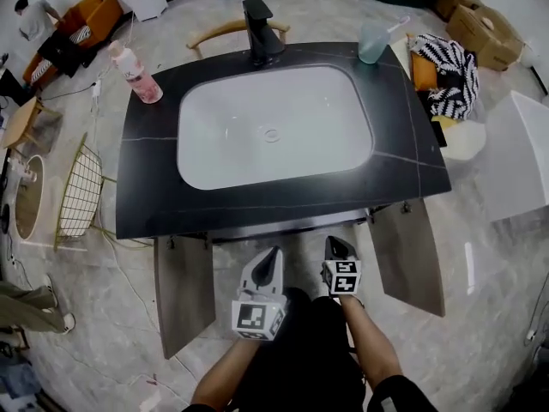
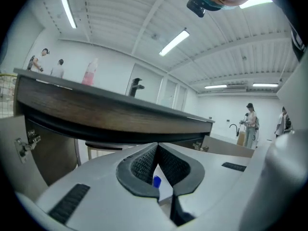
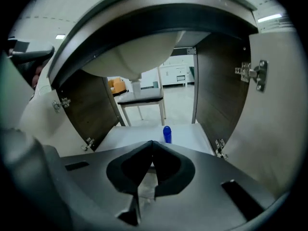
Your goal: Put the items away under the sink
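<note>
A: Bright, even; ceiling strip lights point(image 2: 174, 41) overhead; pale glare streak on floor point(image 1: 468, 269).
B: Strong fisheye bend, black corners; cabinet point(image 3: 219, 76) interior shadowed; both gripper views soft up close.

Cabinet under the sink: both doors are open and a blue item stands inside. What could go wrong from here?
The blue item stands upright on the cabinet floor; the next thing placed might tip it.
The pink bottle stands near a corner of the counter; a clumsy grasp could push it off.
The left hand-held gripper and the right hand-held gripper are close under the counter's front edge and could strike it when raised.
</note>
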`<state>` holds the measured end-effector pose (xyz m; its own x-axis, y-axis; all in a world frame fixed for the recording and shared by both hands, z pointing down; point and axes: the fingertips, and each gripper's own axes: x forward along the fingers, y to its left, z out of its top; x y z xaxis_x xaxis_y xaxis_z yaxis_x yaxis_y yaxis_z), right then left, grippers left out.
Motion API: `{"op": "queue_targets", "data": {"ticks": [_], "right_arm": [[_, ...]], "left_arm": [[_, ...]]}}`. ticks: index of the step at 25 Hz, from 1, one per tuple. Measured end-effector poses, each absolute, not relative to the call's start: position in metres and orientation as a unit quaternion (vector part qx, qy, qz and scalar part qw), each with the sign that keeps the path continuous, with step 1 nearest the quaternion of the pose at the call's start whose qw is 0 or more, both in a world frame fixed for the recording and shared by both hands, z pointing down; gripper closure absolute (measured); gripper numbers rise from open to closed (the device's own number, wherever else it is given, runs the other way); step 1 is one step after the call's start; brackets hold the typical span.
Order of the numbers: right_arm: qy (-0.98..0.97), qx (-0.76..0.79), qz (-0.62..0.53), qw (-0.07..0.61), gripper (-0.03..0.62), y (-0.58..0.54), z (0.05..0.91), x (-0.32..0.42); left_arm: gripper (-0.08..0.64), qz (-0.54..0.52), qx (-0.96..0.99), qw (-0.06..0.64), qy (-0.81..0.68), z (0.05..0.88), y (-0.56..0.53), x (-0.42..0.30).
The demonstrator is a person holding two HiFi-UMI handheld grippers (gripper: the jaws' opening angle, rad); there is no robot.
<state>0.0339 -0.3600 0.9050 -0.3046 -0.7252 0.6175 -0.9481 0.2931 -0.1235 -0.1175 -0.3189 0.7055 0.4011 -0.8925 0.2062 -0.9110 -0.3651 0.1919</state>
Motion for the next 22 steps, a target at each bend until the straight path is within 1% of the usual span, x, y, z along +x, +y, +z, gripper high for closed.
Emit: {"op": "queue_targets", "data": {"ticks": [4, 9, 17, 22], "right_arm": [[-0.769, 0.533, 0.257, 0.242, 0.581, -0.33, 0.846, 0.033], [-0.768, 0.526, 0.27, 0.245, 0.581, -0.279, 0.759, 0.037], [-0.778, 0.51, 0.276, 0.24, 0.581, -0.165, 0.598, 0.047], [-0.793, 0.496, 0.262, 0.237, 0.581, -0.099, 0.507, 0.054]], "left_arm": [[0.545, 0.042, 0.818, 0.16, -0.551, 0.651, -0.294, -0.115], [0.545, 0.039, 0.814, 0.161, -0.556, 0.563, -0.249, -0.105], [0.545, 0.035, 0.806, 0.166, -0.568, 0.425, -0.142, -0.089], [0.545, 0.032, 0.796, 0.177, -0.577, 0.356, -0.075, -0.08]]}}
